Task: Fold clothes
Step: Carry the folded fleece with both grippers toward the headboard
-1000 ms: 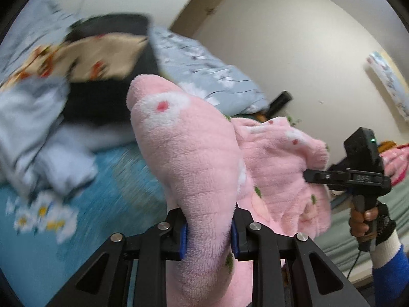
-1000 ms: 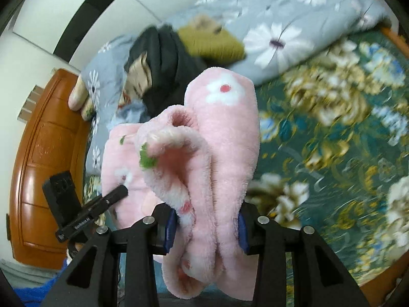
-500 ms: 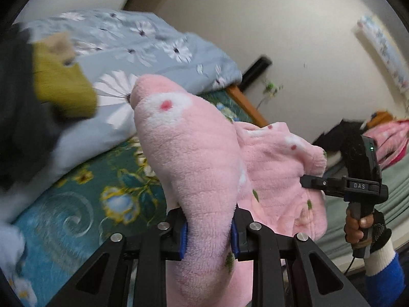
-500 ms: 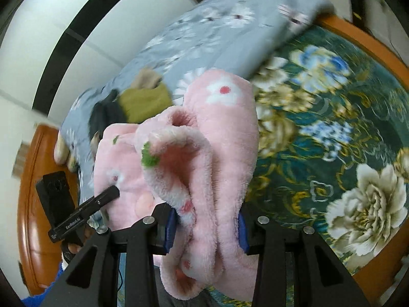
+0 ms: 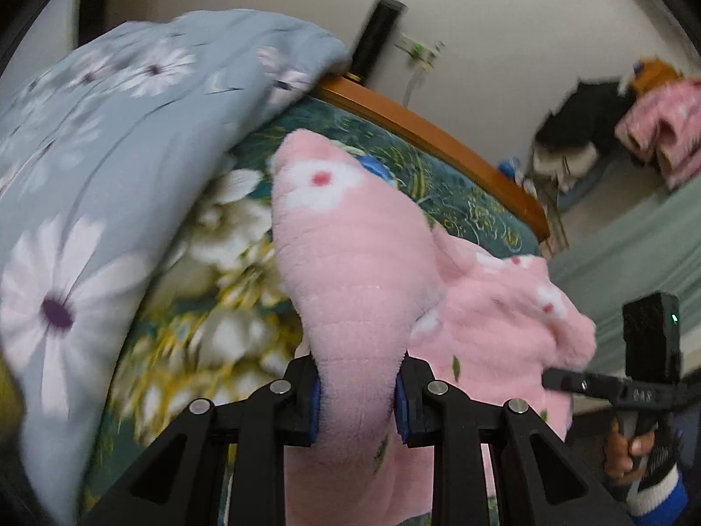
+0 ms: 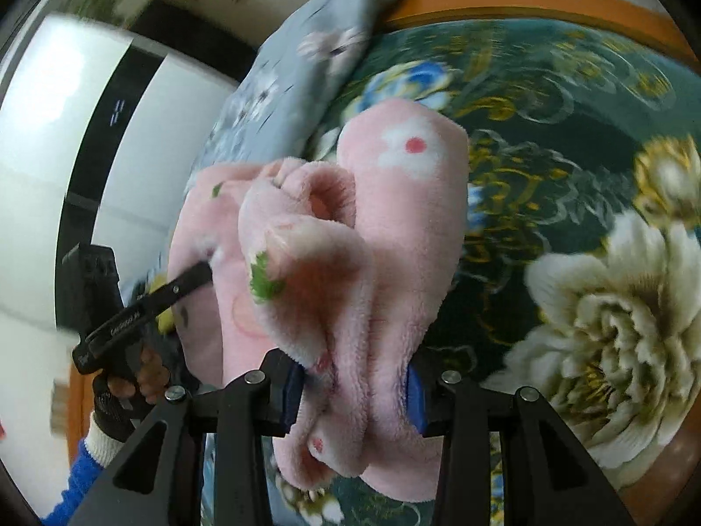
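Observation:
A fluffy pink garment [image 5: 350, 271] with white flowers hangs between both grippers above the bed. My left gripper [image 5: 357, 399] is shut on one bunched end of it. My right gripper [image 6: 355, 394] is shut on the other bunched end [image 6: 350, 263]. Each gripper shows in the other's view: the right gripper [image 5: 547, 379] at the lower right, the left gripper [image 6: 206, 268] at the left, both with fingertips buried in the pink cloth.
The bed has a dark green floral sheet [image 6: 569, 166] and a wooden edge [image 5: 438, 140]. A grey daisy-print quilt [image 5: 109, 153] lies bunched at the far side. A pile of dark and pink clothes [image 5: 613, 127] sits across the room.
Both grippers have swung with the pink garment away from the pile of clothes, toward the bed's wooden edge. The grip on the garment is unchanged.

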`<state>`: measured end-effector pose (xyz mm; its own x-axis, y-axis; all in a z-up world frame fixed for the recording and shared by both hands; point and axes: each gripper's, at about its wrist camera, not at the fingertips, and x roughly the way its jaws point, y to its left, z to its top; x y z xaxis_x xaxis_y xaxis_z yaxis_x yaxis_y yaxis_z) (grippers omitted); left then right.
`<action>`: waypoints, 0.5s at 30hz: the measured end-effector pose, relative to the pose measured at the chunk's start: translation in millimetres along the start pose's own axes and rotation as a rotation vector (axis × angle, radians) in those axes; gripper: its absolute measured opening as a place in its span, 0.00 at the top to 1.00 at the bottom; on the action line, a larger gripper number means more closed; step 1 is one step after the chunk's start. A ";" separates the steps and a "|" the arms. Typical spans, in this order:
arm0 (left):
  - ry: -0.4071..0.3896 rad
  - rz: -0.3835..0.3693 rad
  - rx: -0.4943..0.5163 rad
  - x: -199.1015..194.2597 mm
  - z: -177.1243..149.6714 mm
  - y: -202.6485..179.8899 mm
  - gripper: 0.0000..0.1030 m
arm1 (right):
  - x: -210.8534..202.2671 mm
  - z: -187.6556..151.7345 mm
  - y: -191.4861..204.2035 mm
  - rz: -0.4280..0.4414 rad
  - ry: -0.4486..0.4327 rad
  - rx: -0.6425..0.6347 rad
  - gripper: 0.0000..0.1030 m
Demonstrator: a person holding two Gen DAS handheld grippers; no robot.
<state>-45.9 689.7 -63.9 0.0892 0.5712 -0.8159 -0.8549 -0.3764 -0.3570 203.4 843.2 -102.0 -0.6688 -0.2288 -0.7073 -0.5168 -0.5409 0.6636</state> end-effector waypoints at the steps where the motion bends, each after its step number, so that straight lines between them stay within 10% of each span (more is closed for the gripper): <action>1: 0.016 0.010 0.035 11.1 9.5 -6.3 0.74 | -1.4 -3.5 -8.8 -0.004 -0.028 0.029 0.61; 8: 0.074 0.071 0.214 73.4 54.2 -49.5 0.74 | 3.3 -11.5 -57.9 -0.018 -0.147 0.179 0.61; 15: 0.100 0.033 0.062 97.2 50.8 -12.5 0.61 | 11.8 -5.1 -94.9 -0.002 -0.142 0.239 0.59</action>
<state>-52.6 787.0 -115.6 0.1081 0.4821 -0.8694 -0.8879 -0.3465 -0.3026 247.3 887.7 -174.5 -0.7274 -0.1030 -0.6784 -0.6180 -0.3314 0.7129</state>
